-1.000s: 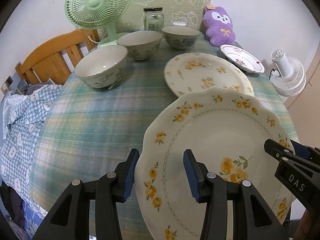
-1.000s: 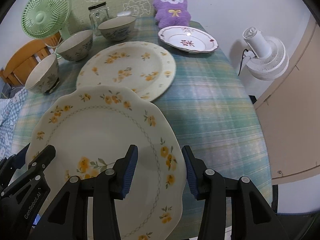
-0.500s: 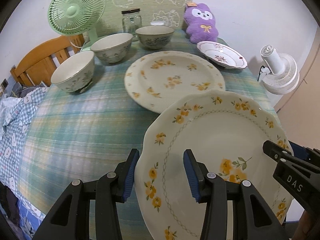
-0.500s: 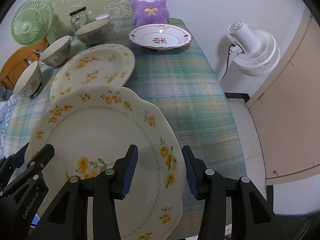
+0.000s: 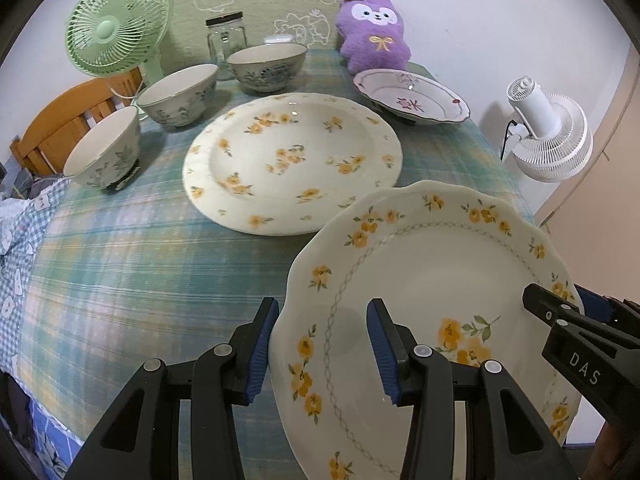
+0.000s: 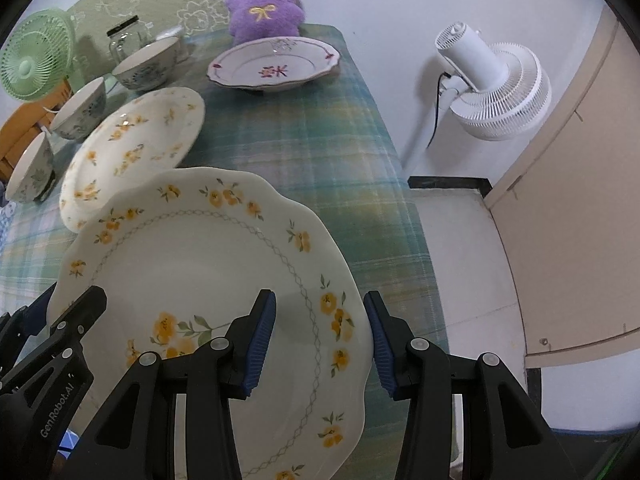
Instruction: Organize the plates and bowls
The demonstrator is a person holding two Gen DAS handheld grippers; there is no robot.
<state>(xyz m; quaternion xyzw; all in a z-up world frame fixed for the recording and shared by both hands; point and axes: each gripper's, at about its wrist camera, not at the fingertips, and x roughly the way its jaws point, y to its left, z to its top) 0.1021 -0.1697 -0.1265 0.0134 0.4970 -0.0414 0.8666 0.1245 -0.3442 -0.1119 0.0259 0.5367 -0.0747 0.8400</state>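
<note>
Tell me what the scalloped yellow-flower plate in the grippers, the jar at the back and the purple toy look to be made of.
Scalloped plate: probably glazed ceramic or porcelain; glossy cream surface with soft reflections and printed flowers.
Jar: clear glass, see-through walls, with a dark lid, possibly metal.
Purple toy: plush fabric, fuzzy matt pile, stitched yellow bow.
</note>
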